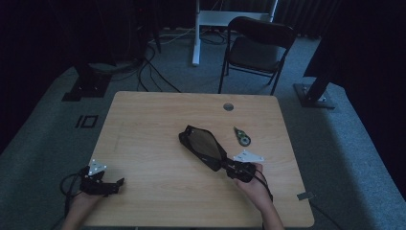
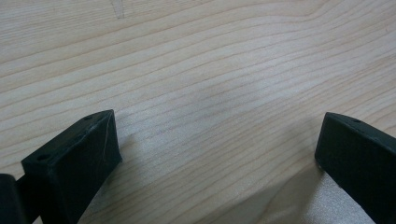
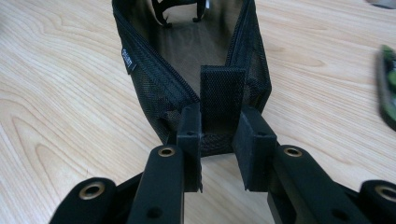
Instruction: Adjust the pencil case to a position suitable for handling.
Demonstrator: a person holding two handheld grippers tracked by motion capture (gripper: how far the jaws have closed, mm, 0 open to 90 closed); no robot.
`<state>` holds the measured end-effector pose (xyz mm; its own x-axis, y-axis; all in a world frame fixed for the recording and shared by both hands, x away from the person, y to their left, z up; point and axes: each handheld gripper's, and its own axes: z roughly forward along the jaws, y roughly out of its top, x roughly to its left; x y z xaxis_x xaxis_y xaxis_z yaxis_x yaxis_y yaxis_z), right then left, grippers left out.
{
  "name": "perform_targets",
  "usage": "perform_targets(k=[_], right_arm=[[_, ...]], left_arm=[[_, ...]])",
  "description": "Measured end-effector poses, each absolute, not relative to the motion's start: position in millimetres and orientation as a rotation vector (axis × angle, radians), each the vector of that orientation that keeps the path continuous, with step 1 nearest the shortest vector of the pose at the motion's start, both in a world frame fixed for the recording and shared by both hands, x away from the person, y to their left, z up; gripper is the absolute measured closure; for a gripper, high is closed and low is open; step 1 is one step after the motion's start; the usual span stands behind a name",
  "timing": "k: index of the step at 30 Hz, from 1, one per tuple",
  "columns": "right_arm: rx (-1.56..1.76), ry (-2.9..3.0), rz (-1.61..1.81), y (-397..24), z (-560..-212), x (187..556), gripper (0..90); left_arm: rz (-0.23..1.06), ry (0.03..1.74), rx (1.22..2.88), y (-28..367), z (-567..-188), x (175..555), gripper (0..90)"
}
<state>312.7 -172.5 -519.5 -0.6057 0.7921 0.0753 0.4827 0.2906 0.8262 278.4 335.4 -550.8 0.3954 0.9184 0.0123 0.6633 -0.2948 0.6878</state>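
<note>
A black mesh zip pouch (image 1: 203,146) lies open on the wooden table (image 1: 153,120), right of centre. My right gripper (image 1: 229,167) is at the pouch's near end. In the right gripper view the jaws are shut on the pouch's (image 3: 154,79) black fabric tab (image 3: 222,93), with the gripper (image 3: 222,128) low over the wood. The zip is open and the pouch's dark inside shows. My left gripper (image 1: 119,186) rests near the table's front left corner. Its jaws stand wide apart over bare wood in the left gripper view (image 2: 219,140), with nothing between them.
A small green and black object (image 1: 242,136) lies just right of the pouch, also at the right edge of the right gripper view (image 3: 386,88). A round cable hole (image 1: 228,107) sits near the table's far edge. A black folding chair (image 1: 258,48) stands beyond the table.
</note>
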Motion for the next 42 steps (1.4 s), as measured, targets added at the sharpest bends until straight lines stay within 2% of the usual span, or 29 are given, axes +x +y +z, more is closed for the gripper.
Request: perform_targets(k=[34, 35, 37, 38, 39, 40, 42], right_arm=[[1.279, 2.070, 1.213, -226, -527, 239, 72.5], [1.278, 2.072, 1.214, -227, -526, 238, 71.7], [1.298, 2.054, 1.244, -228, -525, 238, 63.3], [1.298, 2.054, 1.244, -228, -525, 238, 63.3], [1.313, 2.032, 1.259, -230, -523, 239, 57.0], [1.301, 2.029, 1.244, -231, -523, 240, 54.3], [1.297, 2.017, 1.244, -232, -521, 240, 52.0]], left_arm=[[0.551, 1.347, 2.057, 335, -551, 278, 0.0], [0.551, 1.347, 2.057, 335, -551, 278, 0.0], [0.551, 1.346, 2.057, 335, -551, 278, 0.0], [0.551, 1.347, 2.057, 335, -551, 278, 0.0], [0.551, 1.347, 2.057, 335, -551, 278, 0.0], [0.551, 1.347, 2.057, 335, -551, 278, 0.0], [0.551, 1.347, 2.057, 335, -551, 278, 0.0]])
